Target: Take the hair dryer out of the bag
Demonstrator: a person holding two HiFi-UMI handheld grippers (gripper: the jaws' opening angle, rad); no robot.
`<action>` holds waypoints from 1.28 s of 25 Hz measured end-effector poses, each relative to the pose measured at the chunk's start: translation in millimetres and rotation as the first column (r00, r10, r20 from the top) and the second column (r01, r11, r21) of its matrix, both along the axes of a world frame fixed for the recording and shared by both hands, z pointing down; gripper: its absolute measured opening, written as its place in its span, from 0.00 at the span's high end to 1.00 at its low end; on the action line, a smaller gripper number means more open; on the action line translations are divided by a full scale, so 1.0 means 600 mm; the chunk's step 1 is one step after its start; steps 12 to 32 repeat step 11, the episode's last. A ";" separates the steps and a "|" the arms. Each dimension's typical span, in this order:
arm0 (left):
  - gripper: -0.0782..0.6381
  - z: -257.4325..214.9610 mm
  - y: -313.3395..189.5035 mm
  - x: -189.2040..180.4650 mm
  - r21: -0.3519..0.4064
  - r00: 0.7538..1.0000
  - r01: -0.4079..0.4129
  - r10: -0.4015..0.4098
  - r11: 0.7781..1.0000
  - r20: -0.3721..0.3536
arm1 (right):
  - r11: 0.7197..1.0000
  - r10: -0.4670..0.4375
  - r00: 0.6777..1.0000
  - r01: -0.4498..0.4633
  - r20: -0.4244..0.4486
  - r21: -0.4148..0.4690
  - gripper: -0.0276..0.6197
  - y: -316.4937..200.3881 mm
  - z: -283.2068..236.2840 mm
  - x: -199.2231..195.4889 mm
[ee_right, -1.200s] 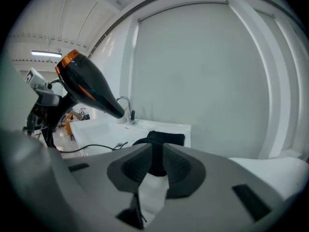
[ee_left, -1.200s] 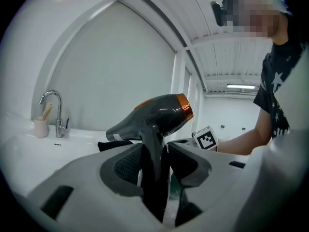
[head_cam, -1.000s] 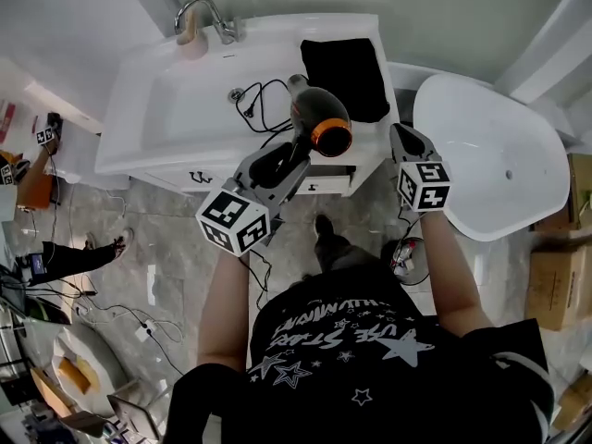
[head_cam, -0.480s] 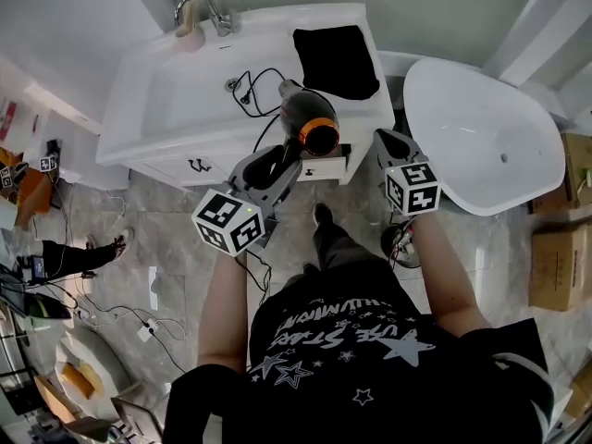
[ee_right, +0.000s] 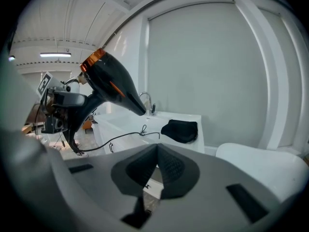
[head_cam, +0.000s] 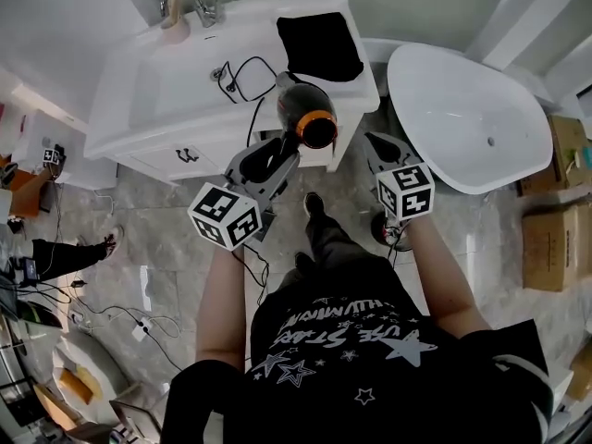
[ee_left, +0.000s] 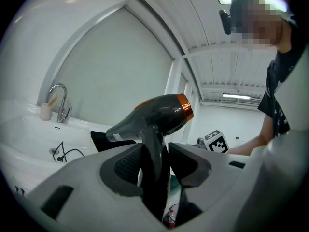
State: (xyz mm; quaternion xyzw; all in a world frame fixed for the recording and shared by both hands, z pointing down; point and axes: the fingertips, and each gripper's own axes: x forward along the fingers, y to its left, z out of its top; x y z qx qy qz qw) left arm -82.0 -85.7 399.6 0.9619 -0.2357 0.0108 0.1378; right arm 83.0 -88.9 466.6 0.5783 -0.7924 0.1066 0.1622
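A black hair dryer (head_cam: 303,117) with an orange ring hangs in the air by the washbasin's front edge. My left gripper (head_cam: 277,155) is shut on its handle (ee_left: 153,163), with the barrel (ee_left: 154,116) standing above the jaws. Its black cord (head_cam: 242,81) trails back into the basin. The black bag (head_cam: 320,46) lies flat on the counter's right end, also seen as the dark bag (ee_right: 180,130) in the right gripper view. My right gripper (head_cam: 375,145) is shut on nothing, right of the dryer and off the counter's front corner.
A white washbasin (head_cam: 176,100) with a chrome tap (head_cam: 190,0) fills the counter. A white bathtub (head_cam: 462,118) stands to the right. Cardboard boxes (head_cam: 553,239) sit at the far right. Cables (head_cam: 120,313) lie on the tiled floor at left.
Both grippers have drawn back from the counter toward me, the left one carrying the hair dryer away from the basin. The bag stays on the counter.
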 end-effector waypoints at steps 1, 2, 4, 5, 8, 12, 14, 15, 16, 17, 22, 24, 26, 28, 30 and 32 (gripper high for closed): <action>0.64 0.001 0.002 0.000 -0.001 1.000 -0.001 0.001 1.000 -0.003 | 1.000 0.000 1.000 0.000 0.000 -0.001 0.95 0.005 0.001 -0.001; 0.64 0.002 0.004 0.000 -0.003 1.000 -0.002 0.002 1.000 -0.005 | 1.000 0.001 1.000 -0.001 0.000 -0.001 0.95 0.009 0.001 -0.002; 0.64 0.004 0.009 -0.001 -0.007 1.000 -0.003 0.003 1.000 -0.009 | 1.000 0.005 1.000 -0.005 0.004 0.000 0.95 0.018 0.001 -0.004; 0.64 0.004 0.012 -0.002 -0.008 1.000 -0.003 0.003 1.000 -0.009 | 1.000 0.006 1.000 -0.006 0.005 0.001 0.95 0.022 0.000 -0.005; 0.64 0.004 0.015 -0.007 -0.012 1.000 -0.001 0.001 1.000 -0.013 | 1.000 0.002 1.000 -0.002 0.009 0.001 0.95 0.027 0.001 -0.010; 0.64 0.005 0.016 -0.010 -0.020 1.000 0.004 -0.005 1.000 -0.023 | 1.000 0.001 1.000 -0.001 0.012 0.000 0.95 0.031 0.002 -0.013; 0.64 0.005 0.016 -0.010 -0.020 1.000 0.004 -0.005 1.000 -0.023 | 1.000 0.001 1.000 -0.001 0.012 0.000 0.95 0.031 0.002 -0.013; 0.64 0.005 0.016 -0.010 -0.020 1.000 0.004 -0.005 1.000 -0.023 | 1.000 0.001 1.000 -0.001 0.012 0.000 0.95 0.031 0.002 -0.013; 0.64 0.005 0.016 -0.010 -0.020 1.000 0.004 -0.005 1.000 -0.023 | 1.000 0.001 1.000 -0.001 0.012 0.000 0.95 0.031 0.002 -0.013; 0.64 0.005 0.016 -0.010 -0.020 1.000 0.004 -0.005 1.000 -0.023 | 1.000 0.001 1.000 -0.001 0.012 0.000 0.95 0.031 0.002 -0.013; 0.64 0.005 0.016 -0.010 -0.020 1.000 0.004 -0.005 1.000 -0.023 | 1.000 0.001 1.000 -0.001 0.012 0.000 0.95 0.031 0.002 -0.013; 0.64 0.005 0.016 -0.010 -0.020 1.000 0.004 -0.005 1.000 -0.023 | 1.000 0.001 1.000 -0.001 0.012 0.000 0.95 0.031 0.002 -0.013; 0.64 0.005 0.016 -0.010 -0.020 1.000 0.004 -0.005 1.000 -0.023 | 1.000 0.001 1.000 -0.001 0.012 0.000 0.95 0.031 0.002 -0.013; 0.64 0.005 0.016 -0.010 -0.020 1.000 0.004 -0.005 1.000 -0.023 | 1.000 0.001 1.000 -0.001 0.012 0.000 0.95 0.031 0.002 -0.013; 0.64 0.005 0.016 -0.010 -0.020 1.000 0.004 -0.005 1.000 -0.023 | 1.000 0.001 1.000 -0.001 0.012 0.000 0.95 0.031 0.002 -0.013; 0.64 0.005 0.016 -0.010 -0.020 1.000 0.004 -0.005 1.000 -0.023 | 1.000 0.001 1.000 -0.001 0.012 0.000 0.95 0.031 0.002 -0.013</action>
